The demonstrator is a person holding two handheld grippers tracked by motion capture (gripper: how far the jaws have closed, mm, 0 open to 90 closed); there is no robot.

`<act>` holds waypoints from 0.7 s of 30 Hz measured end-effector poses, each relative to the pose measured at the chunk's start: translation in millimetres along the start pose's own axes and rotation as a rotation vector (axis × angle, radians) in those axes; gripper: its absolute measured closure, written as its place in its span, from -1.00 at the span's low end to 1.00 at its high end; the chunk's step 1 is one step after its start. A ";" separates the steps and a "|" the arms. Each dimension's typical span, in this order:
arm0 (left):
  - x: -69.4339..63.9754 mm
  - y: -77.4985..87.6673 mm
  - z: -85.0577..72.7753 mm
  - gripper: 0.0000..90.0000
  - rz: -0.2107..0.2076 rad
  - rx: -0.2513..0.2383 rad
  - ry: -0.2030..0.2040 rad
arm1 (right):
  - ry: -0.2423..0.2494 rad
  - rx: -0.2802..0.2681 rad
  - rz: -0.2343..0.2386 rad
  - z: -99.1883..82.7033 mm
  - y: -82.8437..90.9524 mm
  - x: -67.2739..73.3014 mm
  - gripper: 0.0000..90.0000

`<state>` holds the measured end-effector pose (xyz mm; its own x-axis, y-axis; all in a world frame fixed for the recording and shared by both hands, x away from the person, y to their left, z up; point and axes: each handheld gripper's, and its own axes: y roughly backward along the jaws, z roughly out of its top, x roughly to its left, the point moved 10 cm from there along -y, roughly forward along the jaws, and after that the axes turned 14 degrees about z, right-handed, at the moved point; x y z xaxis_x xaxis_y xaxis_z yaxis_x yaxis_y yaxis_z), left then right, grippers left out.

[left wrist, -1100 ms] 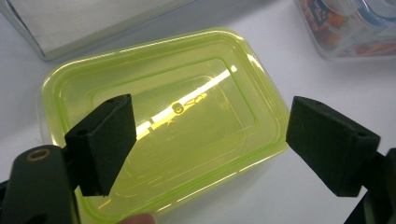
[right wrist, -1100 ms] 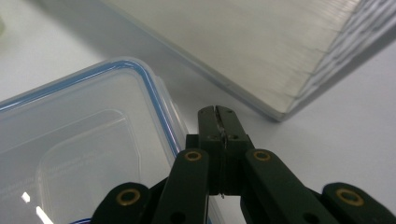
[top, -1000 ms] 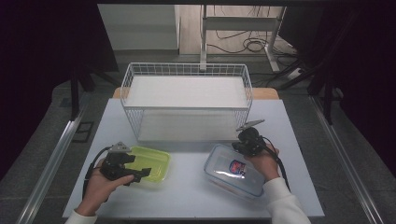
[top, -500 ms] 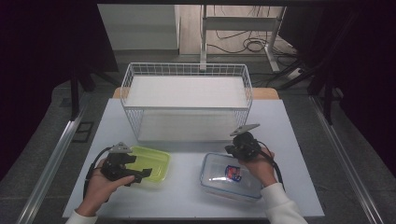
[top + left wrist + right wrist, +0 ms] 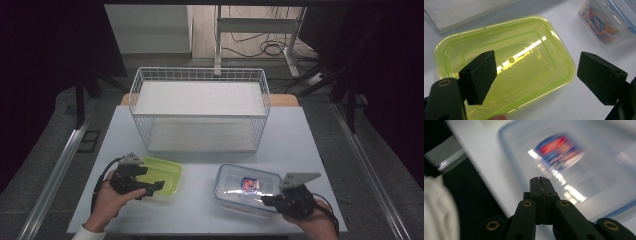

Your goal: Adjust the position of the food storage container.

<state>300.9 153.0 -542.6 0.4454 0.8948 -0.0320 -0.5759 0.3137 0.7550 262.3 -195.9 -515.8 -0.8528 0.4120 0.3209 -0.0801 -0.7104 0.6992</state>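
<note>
A pale worktop (image 5: 200, 160) carries a white wire basket (image 5: 200, 107) at its far side, with dark floor and cables behind. The left gripper (image 5: 534, 75), jaws spread wide, hangs over a green lidded container (image 5: 159, 174). The right gripper (image 5: 540, 182), jaws pressed together, sits at the near edge of a clear blue-rimmed container (image 5: 247, 187).

Dim room, cables (image 5: 272, 47) on floor (image 5: 360, 150)
</note>
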 end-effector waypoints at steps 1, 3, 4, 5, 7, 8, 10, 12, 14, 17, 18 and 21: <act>-0.2 0.0 -0.1 -0.65 0.000 0.001 -0.002 | 0.003 0.021 0.020 -7.8 -2.1 6.5 0.98; -0.9 -0.1 -0.1 -0.65 -0.001 0.002 0.000 | 0.014 0.057 0.051 -21.7 -7.0 15.9 0.98; -1.1 -0.2 -0.1 -0.65 -0.001 0.002 0.000 | 0.016 0.094 0.049 -31.5 -11.8 16.3 0.98; -1.3 -0.4 0.0 -0.65 0.000 0.002 0.000 | 0.016 0.094 0.049 -31.5 -11.8 16.3 0.98; -2.1 -0.2 0.0 -0.65 -0.003 0.002 -0.001 | 0.004 0.126 0.030 -40.0 -17.6 12.3 0.98; -2.4 0.0 0.1 -0.65 -0.003 0.001 -0.001 | 0.006 0.131 0.029 -42.0 -19.9 9.8 0.98; -2.4 0.1 0.2 -0.65 -0.003 0.000 0.000 | 0.015 0.133 0.004 -41.7 -22.9 3.9 0.98; -2.3 0.0 0.4 -0.65 -0.004 -0.001 0.002 | 0.015 0.136 -0.008 -41.3 -22.9 1.6 0.98; -3.1 -0.2 0.9 -0.65 -0.009 -0.002 0.010 | 0.008 0.125 -0.020 -38.9 -22.7 -4.7 0.98; -5.1 0.6 2.2 -0.66 -0.021 -0.007 0.031 | -0.001 0.121 -0.036 -36.9 -24.6 -11.4 0.98; -5.7 1.3 3.1 -0.66 -0.025 -0.012 0.037 | 0.002 0.119 -0.032 -36.6 -25.4 -12.1 0.98; -7.2 3.0 5.9 -0.66 -0.032 -0.027 0.054 | 0.003 0.111 -0.035 -36.5 -28.0 -12.9 0.98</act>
<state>300.0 145.6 -536.2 0.4266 0.8998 -0.0916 -0.5808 0.3502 0.7349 256.7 -202.2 -562.8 -0.8521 0.4334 0.2935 -0.0519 -0.6279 0.7765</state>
